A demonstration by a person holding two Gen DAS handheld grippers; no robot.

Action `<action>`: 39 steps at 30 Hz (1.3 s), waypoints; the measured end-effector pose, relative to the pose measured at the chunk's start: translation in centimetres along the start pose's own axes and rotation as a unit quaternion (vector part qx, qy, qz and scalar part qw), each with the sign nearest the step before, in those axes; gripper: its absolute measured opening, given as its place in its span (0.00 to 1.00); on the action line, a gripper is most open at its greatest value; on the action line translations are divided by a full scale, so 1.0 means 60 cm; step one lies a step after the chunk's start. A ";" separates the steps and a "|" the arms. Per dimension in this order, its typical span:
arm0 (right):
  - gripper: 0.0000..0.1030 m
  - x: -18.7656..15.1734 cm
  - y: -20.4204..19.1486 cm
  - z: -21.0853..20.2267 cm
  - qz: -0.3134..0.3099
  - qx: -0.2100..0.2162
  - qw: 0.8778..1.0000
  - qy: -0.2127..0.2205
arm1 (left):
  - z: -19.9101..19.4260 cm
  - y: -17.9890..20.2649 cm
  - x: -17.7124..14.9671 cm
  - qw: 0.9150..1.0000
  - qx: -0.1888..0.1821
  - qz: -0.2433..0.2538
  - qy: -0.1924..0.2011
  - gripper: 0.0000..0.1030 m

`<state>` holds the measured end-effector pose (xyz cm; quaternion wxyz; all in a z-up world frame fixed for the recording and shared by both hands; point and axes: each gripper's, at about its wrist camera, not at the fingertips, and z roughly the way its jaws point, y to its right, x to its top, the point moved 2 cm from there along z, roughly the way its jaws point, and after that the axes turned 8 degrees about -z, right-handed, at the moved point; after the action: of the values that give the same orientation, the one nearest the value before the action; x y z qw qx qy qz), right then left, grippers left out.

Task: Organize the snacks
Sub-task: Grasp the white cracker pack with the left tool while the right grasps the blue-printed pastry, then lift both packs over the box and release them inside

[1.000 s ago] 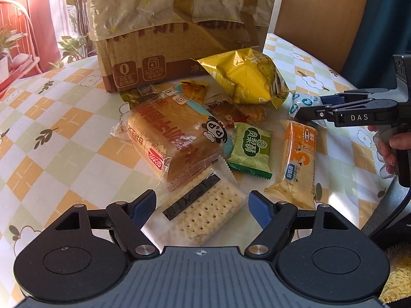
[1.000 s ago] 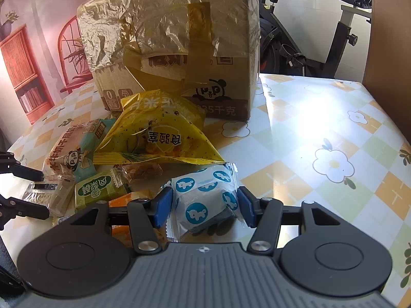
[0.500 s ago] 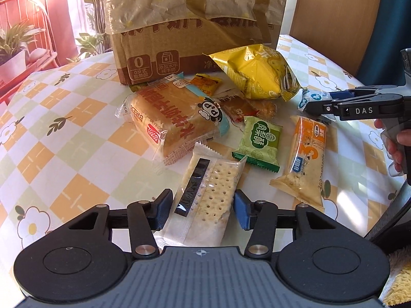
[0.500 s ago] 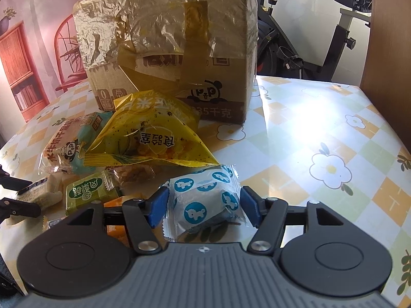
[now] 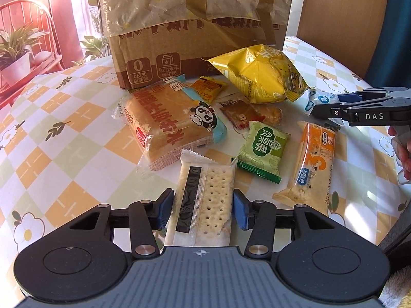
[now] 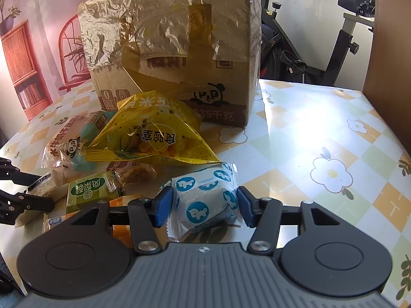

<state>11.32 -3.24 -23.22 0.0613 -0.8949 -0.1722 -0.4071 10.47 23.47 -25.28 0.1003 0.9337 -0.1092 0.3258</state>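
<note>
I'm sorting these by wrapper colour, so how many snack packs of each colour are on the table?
Yellow: 1
Orange: 3
Green: 1
Red-brown: 1
Clear cracker: 1
White-blue: 1
Total: 8

sunlit checkered floral tablecloth (image 6: pixel 321 138), exercise bike (image 6: pixel 308 51) behind, potted plant (image 5: pixel 15 51) by a red-tinted wall.

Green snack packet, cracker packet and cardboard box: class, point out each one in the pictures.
green snack packet (image 5: pixel 263 148), left wrist view, on its printed front.
cracker packet (image 5: pixel 205 197), left wrist view, on the crackers between the fingers.
cardboard box (image 6: pixel 179 59), right wrist view, on its plastic-covered front.
</note>
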 end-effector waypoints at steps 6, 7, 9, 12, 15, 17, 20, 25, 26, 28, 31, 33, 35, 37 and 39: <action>0.52 -0.002 0.005 -0.017 -0.003 -0.024 1.000 0.004 | -0.025 0.012 0.004 0.999 -0.029 0.000 0.022 0.47; 0.52 -0.003 0.009 -0.022 -0.001 -0.029 1.000 0.005 | -0.032 0.012 0.007 0.999 -0.032 -0.004 0.029 0.47; 0.52 -0.004 0.015 -0.030 0.004 -0.036 0.999 0.010 | -0.047 0.008 0.014 0.998 -0.045 -0.020 0.043 0.47; 0.52 0.002 0.025 -0.042 0.011 -0.046 0.999 0.022 | -0.067 0.001 0.030 0.995 -0.063 -0.035 0.070 0.47; 0.52 0.013 0.031 -0.054 0.018 -0.053 0.998 0.040 | -0.082 0.004 0.048 0.993 -0.062 -0.038 0.092 0.47; 0.52 0.026 0.033 -0.064 0.019 -0.054 0.997 0.056 | -0.092 0.001 0.057 0.991 -0.063 -0.050 0.105 0.47; 0.52 0.056 0.038 -0.079 0.016 -0.051 0.996 0.076 | -0.114 -0.004 0.078 0.987 -0.068 -0.061 0.130 0.47; 0.52 0.145 0.045 -0.104 -0.010 -0.033 0.992 0.119 | -0.157 -0.018 0.145 0.980 -0.063 -0.062 0.178 0.47; 0.52 0.164 0.046 -0.108 -0.015 -0.029 0.991 0.127 | -0.163 -0.022 0.161 0.979 -0.062 -0.064 0.186 0.47; 0.52 0.214 0.045 -0.118 -0.031 -0.022 0.988 0.150 | -0.175 -0.028 0.202 0.976 -0.055 -0.063 0.203 0.47; 0.52 0.283 0.037 -0.125 -0.060 -0.018 0.982 0.179 | -0.191 -0.031 0.265 0.969 -0.044 -0.055 0.236 0.47; 0.52 0.324 0.032 -0.119 -0.077 -0.021 0.978 0.192 | -0.193 -0.031 0.309 0.966 -0.040 -0.055 0.251 0.47; 0.52 0.358 0.025 -0.104 -0.093 -0.021 0.976 0.195 | -0.187 -0.029 0.354 0.963 -0.036 -0.057 0.261 0.47; 0.52 0.386 0.021 -0.079 -0.096 -0.017 0.977 0.188 | -0.174 -0.029 0.395 0.962 -0.026 -0.060 0.265 0.47; 0.52 0.410 0.021 -0.042 -0.087 -0.015 0.982 0.169 | -0.152 -0.028 0.433 0.962 -0.008 -0.057 0.266 0.47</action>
<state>24.96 1.30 -3.05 0.0405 -0.7955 -0.2301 -0.5591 25.42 23.85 -2.13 0.1517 0.8170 -0.0280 0.5557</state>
